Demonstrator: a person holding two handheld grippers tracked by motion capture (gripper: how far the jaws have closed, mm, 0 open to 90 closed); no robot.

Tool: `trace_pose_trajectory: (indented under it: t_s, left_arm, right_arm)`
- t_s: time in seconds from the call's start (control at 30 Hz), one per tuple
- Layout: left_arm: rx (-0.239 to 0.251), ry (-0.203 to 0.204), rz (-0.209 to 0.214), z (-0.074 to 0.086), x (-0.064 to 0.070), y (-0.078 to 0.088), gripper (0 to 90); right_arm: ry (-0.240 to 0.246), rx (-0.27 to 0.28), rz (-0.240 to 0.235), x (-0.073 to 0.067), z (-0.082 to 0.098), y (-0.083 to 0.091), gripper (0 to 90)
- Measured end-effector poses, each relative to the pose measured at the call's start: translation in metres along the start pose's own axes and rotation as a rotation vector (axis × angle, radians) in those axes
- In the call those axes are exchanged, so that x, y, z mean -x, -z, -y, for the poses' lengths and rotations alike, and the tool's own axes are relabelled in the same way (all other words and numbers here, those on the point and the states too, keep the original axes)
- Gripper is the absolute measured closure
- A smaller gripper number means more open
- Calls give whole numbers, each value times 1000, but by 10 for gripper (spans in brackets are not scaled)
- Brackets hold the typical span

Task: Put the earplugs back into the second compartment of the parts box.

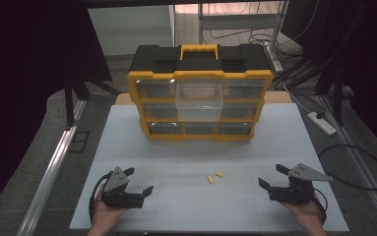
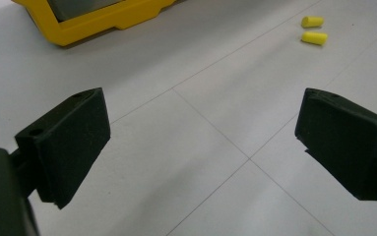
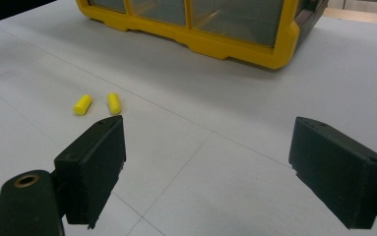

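Low over table (image 1: 127, 147): left gripper (image 1: 139, 181), right gripper (image 1: 270, 176), jaws spread.

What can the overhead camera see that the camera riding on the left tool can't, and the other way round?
High view alone: the whole yellow drawer cabinet with its black top, its top middle drawer pulled out, both hands, and the right tool. Left gripper view alone: a close look along the left tool, its jaws wide apart. Both share the white table and two yellow earplugs lying on it.
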State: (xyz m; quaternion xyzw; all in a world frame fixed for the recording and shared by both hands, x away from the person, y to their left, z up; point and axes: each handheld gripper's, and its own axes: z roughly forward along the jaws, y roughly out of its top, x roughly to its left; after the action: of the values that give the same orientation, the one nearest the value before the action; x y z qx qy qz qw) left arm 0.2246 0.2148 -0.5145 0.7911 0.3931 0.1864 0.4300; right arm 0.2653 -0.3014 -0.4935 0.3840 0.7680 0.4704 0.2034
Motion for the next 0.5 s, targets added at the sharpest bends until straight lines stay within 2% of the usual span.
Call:
trace_pose_trajectory:
  t_s: [0.5]
  left_arm:
    - [-15,-14,-12,2,1,-2,72]
  right_arm:
    - [-31,-13,-16,4,1,-4,149]
